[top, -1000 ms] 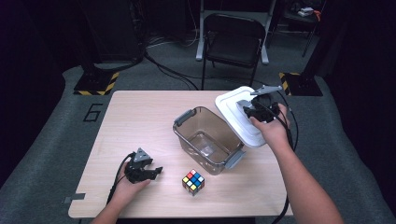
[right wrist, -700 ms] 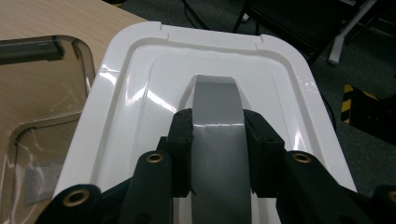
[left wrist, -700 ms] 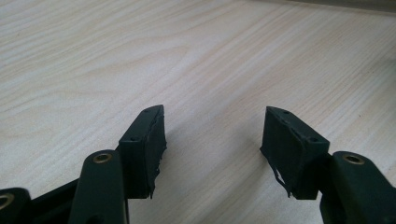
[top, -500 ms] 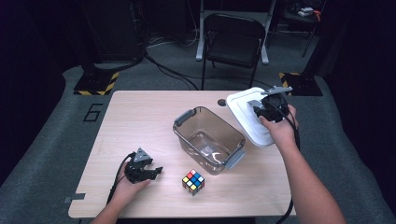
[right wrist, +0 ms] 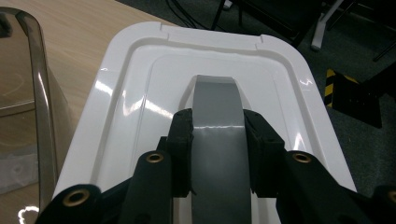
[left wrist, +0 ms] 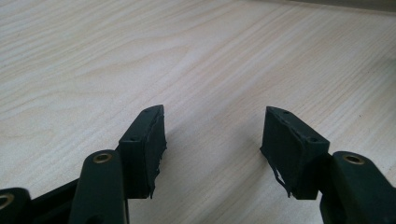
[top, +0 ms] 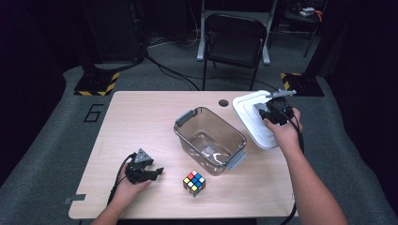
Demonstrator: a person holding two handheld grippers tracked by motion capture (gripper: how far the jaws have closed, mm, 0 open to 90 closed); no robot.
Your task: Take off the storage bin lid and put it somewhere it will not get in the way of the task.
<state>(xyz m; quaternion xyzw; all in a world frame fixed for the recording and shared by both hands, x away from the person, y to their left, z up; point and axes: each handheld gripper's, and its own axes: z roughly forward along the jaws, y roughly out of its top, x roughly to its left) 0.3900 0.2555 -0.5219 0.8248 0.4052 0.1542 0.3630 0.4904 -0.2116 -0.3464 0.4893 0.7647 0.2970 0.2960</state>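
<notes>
With the right gripper (right wrist: 217,154) pinching the grey handle (right wrist: 217,109) of the white lid (top: 251,117) at the table's (top: 141,122) far right, beside the clear container (top: 210,139), I'd lower it flat before letting go, while the left gripper (left wrist: 212,140) rests spread and empty.

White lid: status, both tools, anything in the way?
Right tool clamped on white lid's grey handle, at the table's right edge. Left tool open, empty. Clear container beside lid, uncovered. Nothing blocking.

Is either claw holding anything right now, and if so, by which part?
The right claw grips the white lid by its raised grey handle. The left claw is open, holding nothing.
</notes>
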